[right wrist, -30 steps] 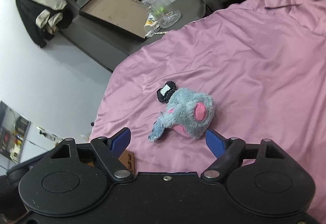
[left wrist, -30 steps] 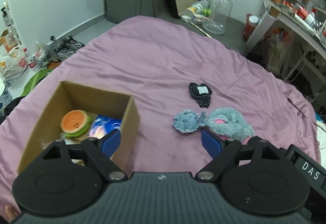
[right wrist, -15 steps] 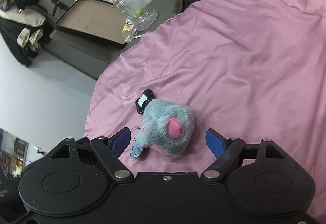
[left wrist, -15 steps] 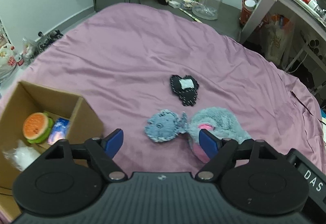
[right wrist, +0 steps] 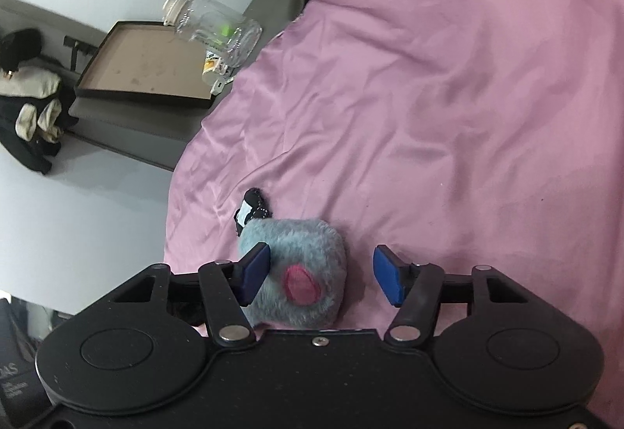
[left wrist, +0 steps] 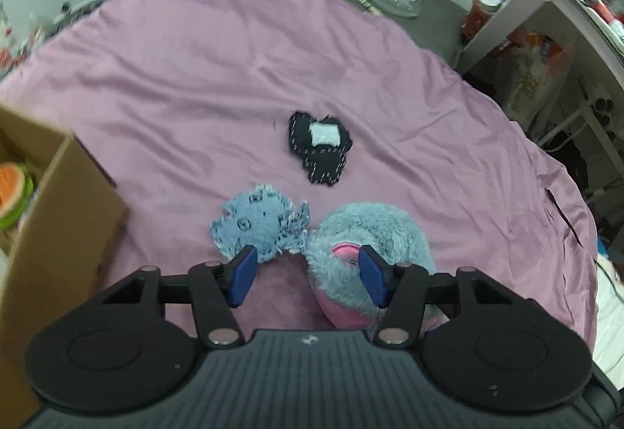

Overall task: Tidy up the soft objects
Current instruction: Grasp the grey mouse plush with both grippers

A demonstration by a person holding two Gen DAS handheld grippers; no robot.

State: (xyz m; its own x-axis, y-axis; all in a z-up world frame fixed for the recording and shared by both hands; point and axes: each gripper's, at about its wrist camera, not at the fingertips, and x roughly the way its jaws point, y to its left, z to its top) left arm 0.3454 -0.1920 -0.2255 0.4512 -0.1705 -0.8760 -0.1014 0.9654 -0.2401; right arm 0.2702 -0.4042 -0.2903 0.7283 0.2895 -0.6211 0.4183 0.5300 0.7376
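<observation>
Now | plush (right wrist: 308,265) between right jaws | both jaws apart, just closing

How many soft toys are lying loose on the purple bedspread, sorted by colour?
Grey-blue and pink, furry: 1, the plush toy
Pale blue, flat: 1, the felt piece
Black with a white patch: 1, the black felt piece
Total: 3
</observation>
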